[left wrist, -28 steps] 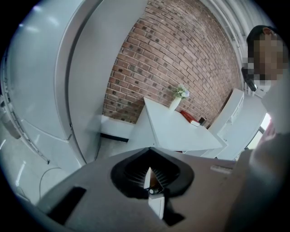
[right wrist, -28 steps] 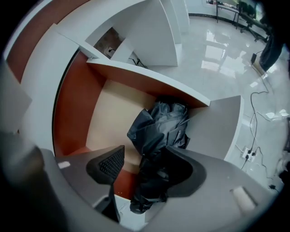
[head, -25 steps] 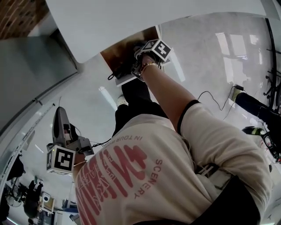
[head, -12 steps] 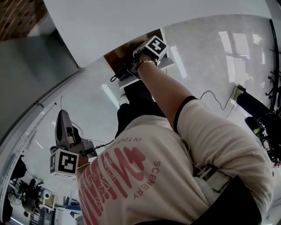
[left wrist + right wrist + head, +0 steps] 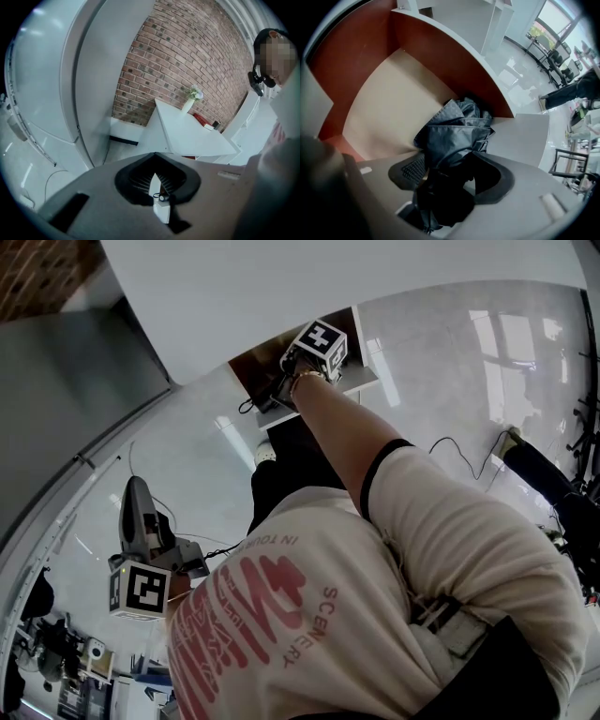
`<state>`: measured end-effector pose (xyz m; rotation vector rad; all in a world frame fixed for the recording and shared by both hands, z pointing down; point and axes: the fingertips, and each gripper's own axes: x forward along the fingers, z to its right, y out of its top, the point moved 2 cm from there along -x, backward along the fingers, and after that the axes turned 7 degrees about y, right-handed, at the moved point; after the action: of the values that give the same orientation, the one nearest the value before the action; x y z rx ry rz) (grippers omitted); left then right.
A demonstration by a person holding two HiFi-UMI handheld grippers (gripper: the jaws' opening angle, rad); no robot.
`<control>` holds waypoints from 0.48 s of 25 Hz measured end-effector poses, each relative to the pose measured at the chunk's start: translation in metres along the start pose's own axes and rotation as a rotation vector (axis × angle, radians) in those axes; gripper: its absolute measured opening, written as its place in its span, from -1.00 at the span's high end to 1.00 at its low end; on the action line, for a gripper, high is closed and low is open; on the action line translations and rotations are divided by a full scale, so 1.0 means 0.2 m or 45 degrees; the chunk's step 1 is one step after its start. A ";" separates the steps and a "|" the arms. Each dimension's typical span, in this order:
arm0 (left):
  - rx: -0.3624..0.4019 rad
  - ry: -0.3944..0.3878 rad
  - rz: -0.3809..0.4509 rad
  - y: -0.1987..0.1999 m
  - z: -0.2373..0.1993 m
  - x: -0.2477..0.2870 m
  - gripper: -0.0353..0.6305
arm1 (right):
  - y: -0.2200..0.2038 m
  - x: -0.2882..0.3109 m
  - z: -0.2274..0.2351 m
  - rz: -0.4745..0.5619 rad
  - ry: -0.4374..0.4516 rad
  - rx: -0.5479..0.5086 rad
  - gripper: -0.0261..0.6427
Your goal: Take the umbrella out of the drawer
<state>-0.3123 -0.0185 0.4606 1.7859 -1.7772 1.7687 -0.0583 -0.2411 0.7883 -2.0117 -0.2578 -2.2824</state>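
**Lifting the umbrella clear.** Left tongs [image 5: 159, 199], low beside the person [image 5: 375, 596], are pressed together on nothing and take no part. Right tongs [image 5: 450, 178] are clamped on one end of the folded dark umbrella [image 5: 457, 129]. Its loose cloth reaches out above the open drawer [image 5: 379, 93]. Best practice, as judged: keep the grip firm and raise steadily until the cloth clears the drawer's rim.

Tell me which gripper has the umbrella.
The right gripper: its jaws are clamped on the dark folded umbrella at the drawer. The left gripper has its jaws together, empty.
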 end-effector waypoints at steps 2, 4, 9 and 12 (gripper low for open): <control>0.000 0.001 -0.002 0.00 0.00 0.00 0.87 | 0.00 0.02 0.00 -0.009 -0.033 -0.021 -0.02; -0.001 0.005 -0.004 -0.01 -0.01 -0.01 0.87 | -0.01 0.04 0.00 -0.026 -0.054 -0.043 -0.06; -0.013 0.028 -0.003 -0.03 -0.02 -0.04 0.87 | -0.01 0.06 0.02 -0.075 -0.121 -0.072 0.00; -0.023 0.036 0.001 -0.04 -0.03 -0.04 0.87 | -0.01 0.08 0.03 -0.105 -0.137 -0.067 0.01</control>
<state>-0.3073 -0.0052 0.4622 1.7453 -1.7779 1.7637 -0.0542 -0.2369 0.8042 -2.1929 -0.2967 -2.2537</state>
